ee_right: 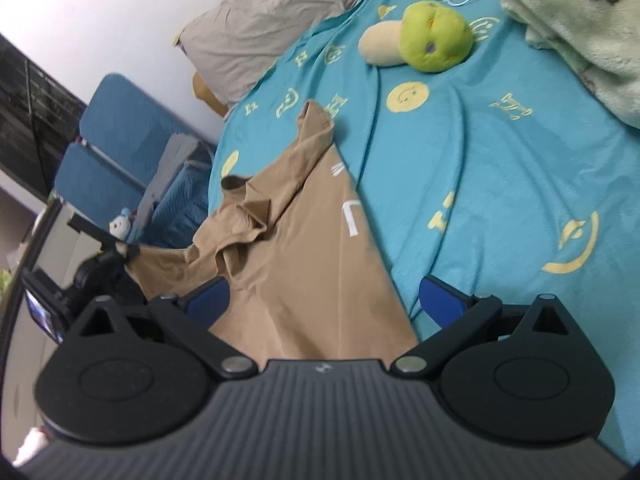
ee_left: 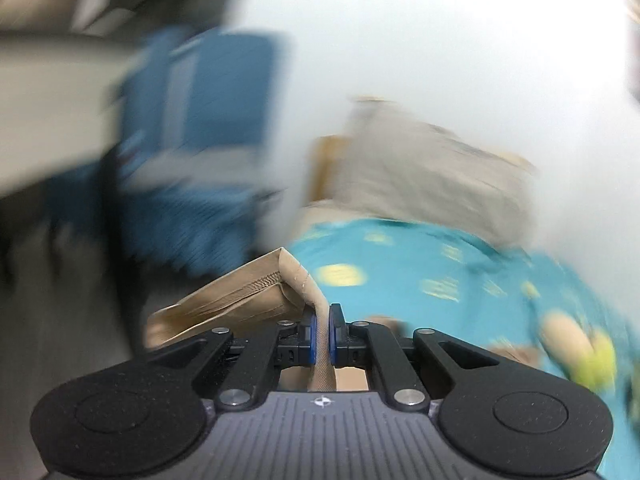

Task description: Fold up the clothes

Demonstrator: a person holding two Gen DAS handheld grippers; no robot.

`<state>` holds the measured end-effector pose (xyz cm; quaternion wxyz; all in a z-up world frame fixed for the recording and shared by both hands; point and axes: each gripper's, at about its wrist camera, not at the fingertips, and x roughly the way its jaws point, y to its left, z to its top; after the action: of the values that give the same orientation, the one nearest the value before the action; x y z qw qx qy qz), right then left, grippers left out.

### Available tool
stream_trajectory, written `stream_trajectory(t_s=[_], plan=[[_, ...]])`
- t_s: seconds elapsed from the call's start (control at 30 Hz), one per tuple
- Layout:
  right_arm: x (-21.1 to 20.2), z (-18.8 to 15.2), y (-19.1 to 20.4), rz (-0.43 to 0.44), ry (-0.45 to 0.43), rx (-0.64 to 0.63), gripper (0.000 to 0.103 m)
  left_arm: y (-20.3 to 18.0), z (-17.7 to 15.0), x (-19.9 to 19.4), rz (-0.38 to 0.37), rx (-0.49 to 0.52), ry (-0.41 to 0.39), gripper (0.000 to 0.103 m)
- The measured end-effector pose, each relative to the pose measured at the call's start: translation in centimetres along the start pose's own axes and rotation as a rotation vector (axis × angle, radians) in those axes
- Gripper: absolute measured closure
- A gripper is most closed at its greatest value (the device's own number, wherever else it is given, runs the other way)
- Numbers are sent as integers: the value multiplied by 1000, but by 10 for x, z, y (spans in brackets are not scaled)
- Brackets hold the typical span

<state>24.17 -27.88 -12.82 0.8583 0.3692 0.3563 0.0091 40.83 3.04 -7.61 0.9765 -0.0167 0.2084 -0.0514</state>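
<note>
On the bed's turquoise sheet [ee_right: 500, 168] a tan shirt [ee_right: 304, 248] is spread out, one sleeve bunched and crumpled at its left side, white lettering seen near its right edge. Over the lower part of the shirt the right gripper [ee_right: 324, 298] is held, its blue-padded fingers [ee_right: 208, 298] spread wide apart — nothing is gripped between them. A hemmed edge of the tan shirt [ee_left: 248, 300] is pinched tight by the left gripper [ee_left: 322, 334], the fingers [ee_left: 311, 336] clenched on a fold of cloth that runs down between the pads. That view is heavily blurred. Further up the bed a green and cream plush toy [ee_right: 424, 36] is seen lying on the sheet, a grey pillow [ee_right: 272, 28] against the white wall — and a pale green blanket [ee_right: 580, 28] is heaped at the top right. Beside the bed a blue chair [ee_right: 120, 140] is visible.
</note>
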Motion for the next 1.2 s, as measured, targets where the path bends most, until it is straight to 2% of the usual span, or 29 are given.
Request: stream_trajectory(t_s=[0.07, 0.13, 0.23, 0.3, 0.33, 0.37, 0.4, 0.43, 0.47, 0.5, 0.53, 0.6, 0.77, 0.97, 1.07, 1.2], plan=[[-5, 4, -6, -4, -15, 18, 0, -46, -1, 3, -81, 92, 21, 97], [-10, 9, -14, -5, -34, 44, 0, -85, -10, 11, -138, 134, 59, 97], [-15, 16, -26, -4, -55, 81, 0, -126, -37, 33, -151, 170, 130, 96], [-16, 19, -33, -10, -68, 90, 0, -137, -52, 50, -133, 146, 208, 94], [-15, 20, -37, -13, -70, 97, 0, -138, -57, 55, -132, 128, 239, 90], [-14, 21, -41, -14, -69, 109, 0, -138, -61, 60, -132, 109, 269, 82], [-11, 22, -45, -17, -63, 123, 0, -138, -63, 60, -124, 104, 290, 64], [-9, 22, -48, -19, -55, 137, 0, -136, -63, 54, -112, 107, 293, 56], [-7, 22, -50, -17, -47, 147, 0, -132, -61, 46, -111, 116, 277, 43], [-5, 22, -49, -9, -39, 148, 0, -128, -59, 37, -113, 127, 257, 35], [-5, 22, -48, 0, -37, 144, 0, -125, -57, 23, -122, 133, 237, 31], [-7, 21, -45, 16, -39, 124, 0, -118, -53, -12, -137, 141, 199, 16], [-15, 14, -33, 39, -50, 31, 0, -98, -60, -108, -107, 117, 147, 3], [-29, -1, -11, 63, -113, -146, 0, -70, -95, -203, -75, 69, 112, 0], [-32, -10, 4, 68, -155, -250, 0, -60, -106, -223, -82, 59, 98, 0], [-26, -25, 25, 81, -172, -385, 1, -48, -108, -230, -106, 43, 73, 0]])
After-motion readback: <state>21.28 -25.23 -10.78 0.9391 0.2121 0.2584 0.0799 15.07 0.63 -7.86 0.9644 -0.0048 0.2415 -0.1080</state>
